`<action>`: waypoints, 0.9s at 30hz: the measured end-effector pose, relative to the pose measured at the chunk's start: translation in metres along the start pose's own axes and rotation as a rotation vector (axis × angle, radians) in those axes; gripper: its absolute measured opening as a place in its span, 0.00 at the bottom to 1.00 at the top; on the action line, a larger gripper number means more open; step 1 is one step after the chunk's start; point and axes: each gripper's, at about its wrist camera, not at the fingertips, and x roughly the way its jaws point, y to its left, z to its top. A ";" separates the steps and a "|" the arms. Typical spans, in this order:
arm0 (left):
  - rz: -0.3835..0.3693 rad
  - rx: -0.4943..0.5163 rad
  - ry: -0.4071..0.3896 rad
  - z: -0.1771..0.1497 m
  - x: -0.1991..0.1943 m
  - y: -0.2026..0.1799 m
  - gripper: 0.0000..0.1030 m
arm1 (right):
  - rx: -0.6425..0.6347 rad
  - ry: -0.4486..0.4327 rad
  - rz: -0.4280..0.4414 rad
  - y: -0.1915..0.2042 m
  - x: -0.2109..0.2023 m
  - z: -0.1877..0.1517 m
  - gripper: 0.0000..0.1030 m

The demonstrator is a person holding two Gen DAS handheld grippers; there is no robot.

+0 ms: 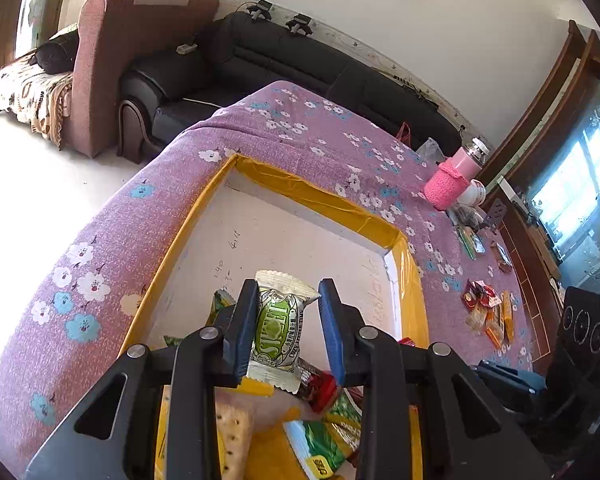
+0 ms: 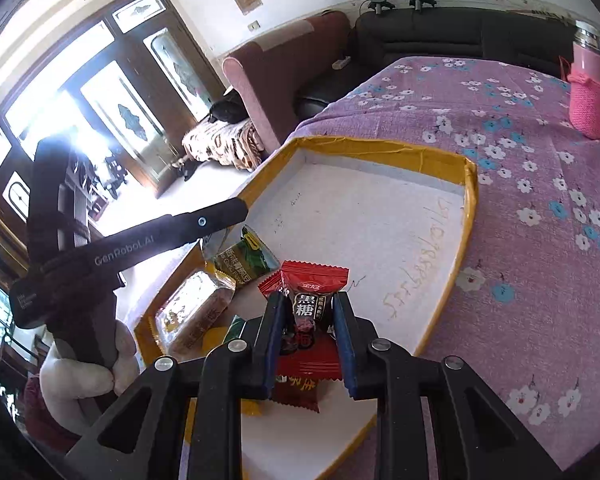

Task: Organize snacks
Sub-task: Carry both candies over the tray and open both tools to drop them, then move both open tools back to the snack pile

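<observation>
**A:** What's in the tray (image 1: 332,200)?

**B:** It's a shallow white tray with yellow tape round its rim, sitting on the purple flowered cloth (image 1: 112,240) that covers the counter. The far half of its floor is bare apart from some handwriting. The snacks are bunched at the near end: a green packet (image 2: 246,262), a clear-wrapped brown bar (image 2: 198,316) beside it along the left wall, and, in the left wrist view, a pale cracker (image 1: 232,440) and a green-and-yellow packet (image 1: 324,440).

**A:** And the left gripper (image 1: 288,328)?

**B:** It's over the tray's near end. Its fingers stand apart, with a white-and-green wrapped sweet (image 1: 278,328) between them. The left pad touches the wrapper, the right one shows a gap (so I'd call it loosened rather than clamped).

**A:** The right gripper (image 2: 310,340)?

**B:** Its fingers are pressed against both sides of a red wrapped candy (image 2: 312,312), holding it just above the tray's near end. Another red wrapper (image 2: 296,392) lies underneath.

**A:** Anything outside the tray?

**B:** A loose cluster of red and orange snacks (image 1: 488,312) on the cloth to the right, well apart from the tray. Further back stands a pink bottle (image 1: 456,176) in a knitted sleeve.
</observation>
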 end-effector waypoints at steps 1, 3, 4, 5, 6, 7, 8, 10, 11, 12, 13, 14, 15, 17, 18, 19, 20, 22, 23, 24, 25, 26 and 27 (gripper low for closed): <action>0.001 -0.010 0.005 0.003 0.004 0.003 0.27 | -0.013 0.005 -0.021 0.003 0.006 0.002 0.24; -0.002 -0.028 0.017 0.008 0.012 0.009 0.27 | -0.031 0.013 -0.054 0.006 0.015 0.006 0.24; 0.001 -0.039 0.023 0.010 0.016 0.012 0.27 | -0.038 0.016 -0.070 0.006 0.020 0.008 0.24; 0.005 -0.050 0.027 0.011 0.019 0.015 0.27 | -0.043 0.016 -0.086 0.007 0.024 0.010 0.24; 0.007 -0.061 0.029 0.012 0.021 0.017 0.28 | -0.045 0.019 -0.099 0.007 0.029 0.013 0.24; 0.008 -0.073 0.031 0.013 0.023 0.020 0.29 | -0.045 0.023 -0.109 0.005 0.034 0.016 0.24; 0.007 -0.089 0.032 0.013 0.024 0.023 0.31 | -0.045 0.026 -0.120 0.005 0.038 0.018 0.25; 0.013 -0.124 0.030 0.012 0.023 0.029 0.39 | -0.053 0.024 -0.143 0.004 0.044 0.021 0.27; 0.011 -0.140 0.027 0.011 0.022 0.032 0.44 | -0.053 0.020 -0.151 0.004 0.045 0.023 0.27; 0.008 -0.147 0.026 0.010 0.020 0.033 0.45 | -0.046 0.018 -0.150 0.002 0.045 0.025 0.28; 0.005 -0.149 0.024 0.008 0.017 0.033 0.45 | -0.036 0.017 -0.143 0.000 0.044 0.025 0.30; 0.007 -0.147 0.020 0.008 0.013 0.031 0.45 | -0.028 0.012 -0.134 -0.002 0.041 0.025 0.32; 0.011 -0.145 0.012 0.008 0.009 0.030 0.45 | -0.022 0.002 -0.126 -0.004 0.037 0.024 0.37; 0.031 -0.147 -0.017 0.007 -0.004 0.024 0.45 | -0.008 -0.023 -0.119 -0.007 0.026 0.021 0.41; 0.038 -0.146 -0.039 0.005 -0.012 0.020 0.49 | -0.002 -0.036 -0.113 -0.010 0.019 0.019 0.41; 0.042 -0.139 -0.065 0.003 -0.022 0.015 0.51 | 0.003 -0.049 -0.107 -0.011 0.011 0.016 0.41; 0.053 -0.129 -0.088 0.002 -0.031 0.010 0.58 | 0.005 -0.062 -0.106 -0.013 0.003 0.013 0.41; 0.081 -0.117 -0.140 -0.002 -0.053 -0.003 0.69 | -0.007 -0.097 -0.117 -0.016 -0.015 0.005 0.41; 0.068 -0.120 -0.166 -0.005 -0.065 -0.008 0.75 | -0.017 -0.115 -0.123 -0.016 -0.026 0.001 0.41; 0.024 -0.132 -0.182 -0.009 -0.075 -0.011 0.81 | -0.025 -0.132 -0.124 -0.017 -0.036 -0.004 0.41; -0.052 -0.149 -0.194 -0.015 -0.085 -0.013 0.83 | -0.026 -0.148 -0.121 -0.019 -0.048 -0.010 0.41; -0.150 -0.175 -0.201 -0.023 -0.092 -0.013 0.83 | -0.019 -0.166 -0.116 -0.021 -0.061 -0.017 0.42; -0.235 -0.199 -0.199 -0.031 -0.096 -0.014 0.83 | -0.006 -0.185 -0.111 -0.025 -0.074 -0.024 0.47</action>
